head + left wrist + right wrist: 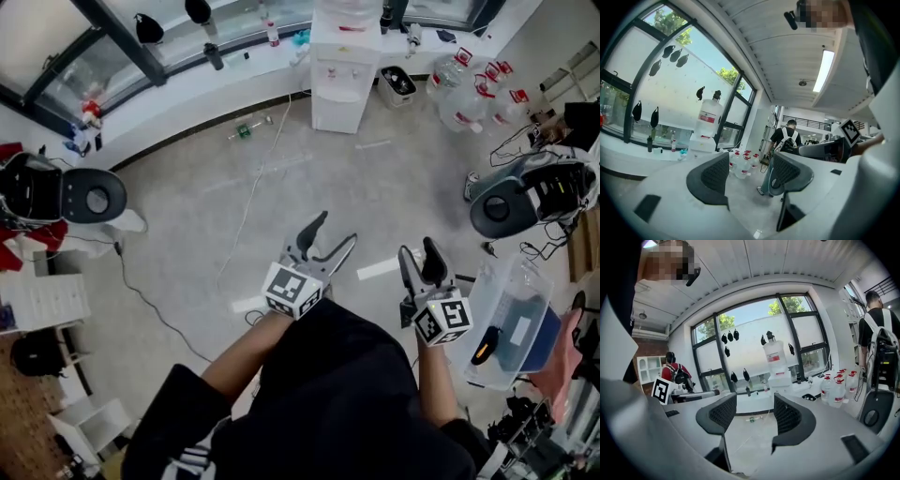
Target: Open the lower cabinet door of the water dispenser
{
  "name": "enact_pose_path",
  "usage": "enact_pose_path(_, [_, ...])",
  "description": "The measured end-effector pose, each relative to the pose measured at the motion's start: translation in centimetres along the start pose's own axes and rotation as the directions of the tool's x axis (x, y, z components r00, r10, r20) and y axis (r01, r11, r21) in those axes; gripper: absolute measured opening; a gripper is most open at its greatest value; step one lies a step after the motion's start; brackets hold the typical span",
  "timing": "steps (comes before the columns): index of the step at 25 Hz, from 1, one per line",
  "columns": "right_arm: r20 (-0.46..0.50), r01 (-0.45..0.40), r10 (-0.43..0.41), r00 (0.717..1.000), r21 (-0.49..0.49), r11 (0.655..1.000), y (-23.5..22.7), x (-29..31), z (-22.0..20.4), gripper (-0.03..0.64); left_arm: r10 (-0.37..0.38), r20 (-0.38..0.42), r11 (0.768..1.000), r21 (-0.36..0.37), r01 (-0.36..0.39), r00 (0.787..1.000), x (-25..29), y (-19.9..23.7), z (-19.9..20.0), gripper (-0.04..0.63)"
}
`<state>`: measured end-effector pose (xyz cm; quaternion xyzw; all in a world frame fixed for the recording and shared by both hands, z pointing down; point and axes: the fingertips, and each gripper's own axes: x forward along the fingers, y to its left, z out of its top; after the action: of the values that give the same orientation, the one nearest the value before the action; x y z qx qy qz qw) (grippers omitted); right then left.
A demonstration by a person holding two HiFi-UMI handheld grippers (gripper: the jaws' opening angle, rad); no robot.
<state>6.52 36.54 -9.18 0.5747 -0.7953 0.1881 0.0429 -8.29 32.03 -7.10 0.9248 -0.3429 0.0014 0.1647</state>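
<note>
Left gripper: jaws apart, nothing between them. Right gripper: jaws also wide apart, empty. The person holds both out in front of the body, over the grey floor, pointing toward the far wall. A clear plastic bin sits just right of the right gripper. A white cable trails across the floor ahead. Further off, a green bottle lies on its side. The water dispenser stands against the window counter, well apart from both grippers. Its lower cabinet door looks shut. Large water jugs cluster to its right.
</note>
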Motion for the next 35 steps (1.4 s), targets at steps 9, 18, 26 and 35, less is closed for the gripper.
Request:
enact_pose_path(9, [-0.076, 0.0, 0.0, 0.997, -0.009, 1.0, 0.7, 10.4, 2.2, 0.218, -0.021, -0.044, 0.998, -0.056, 0.019, 0.999, 3.3, 8.9, 1.6, 0.273])
enact_pose_path(18, [-0.119, 0.018, -0.021, 0.993, -0.026, 0.999, 0.7, 16.0, 3.1, 0.224, -0.108, -0.035, 0.992, -0.067, 0.105, 0.994, 5.6, 12.4, 2.4, 0.273])
enact_pose_path(26, [-0.114, 0.036, -0.043, 0.993, -0.066, 0.997, -1.5, 18.5, 3.7, 0.224, -0.099, -0.017, 0.99, -0.101, 0.096, 0.995, 7.7, 14.0, 2.6, 0.273])
enact_pose_path(35, [-0.138, -0.129, 0.114, 0.984, -0.104, 0.986, -4.2, 25.0, 4.1, 0.224, 0.008, -0.017, 0.999, -0.05, -0.008, 1.0, 13.4, 18.1, 5.2, 0.273])
